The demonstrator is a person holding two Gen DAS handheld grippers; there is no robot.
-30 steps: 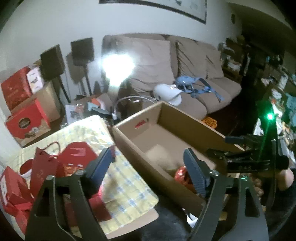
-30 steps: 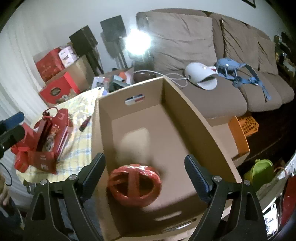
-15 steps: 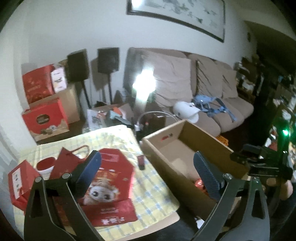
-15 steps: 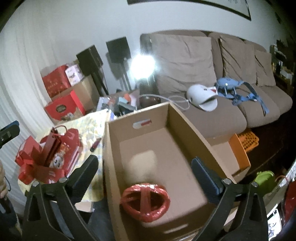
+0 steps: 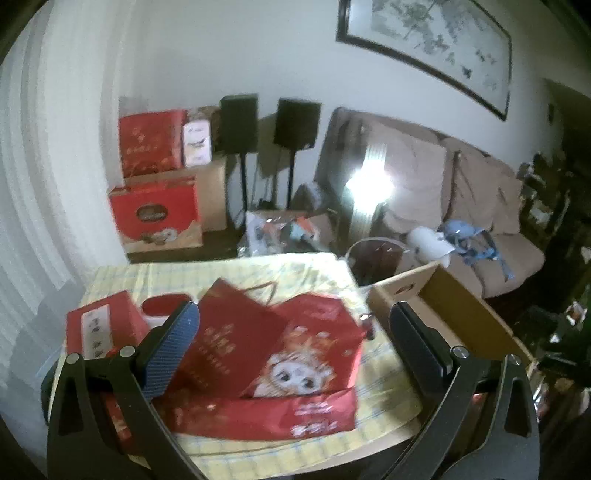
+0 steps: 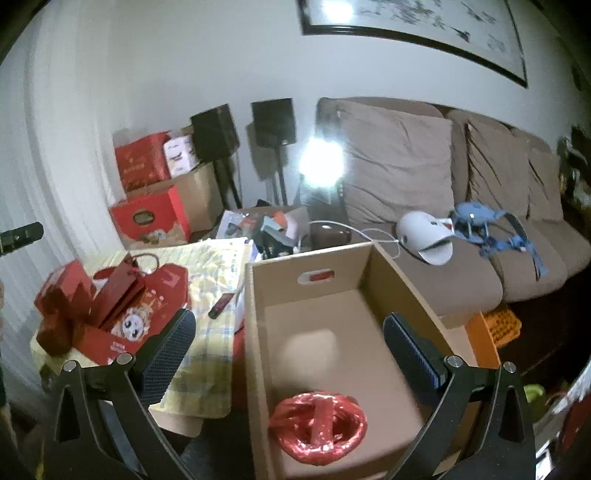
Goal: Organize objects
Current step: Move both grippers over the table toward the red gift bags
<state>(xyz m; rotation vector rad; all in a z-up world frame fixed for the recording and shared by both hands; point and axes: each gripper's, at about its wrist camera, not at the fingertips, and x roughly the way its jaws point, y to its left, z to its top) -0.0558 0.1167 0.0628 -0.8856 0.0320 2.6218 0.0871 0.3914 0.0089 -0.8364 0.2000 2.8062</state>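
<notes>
A home living room, cluttered and dimly lit. A long beige sofa (image 6: pixel 424 206) with big back cushions stands against a white wall under a framed picture (image 6: pixel 413 29). Two black speakers (image 6: pixel 273 122) on stands sit in the corner beside stacked red gift boxes (image 6: pixel 147 218). A bright lamp (image 6: pixel 319 166) glares beside the sofa. A bench (image 5: pixel 295 269) wears a yellow checked cloth.

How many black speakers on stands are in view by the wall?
2. The left speaker stands just right of the stacked red boxes; the right speaker stands beside it, next to the sofa arm. Clutter could hide others.
</notes>
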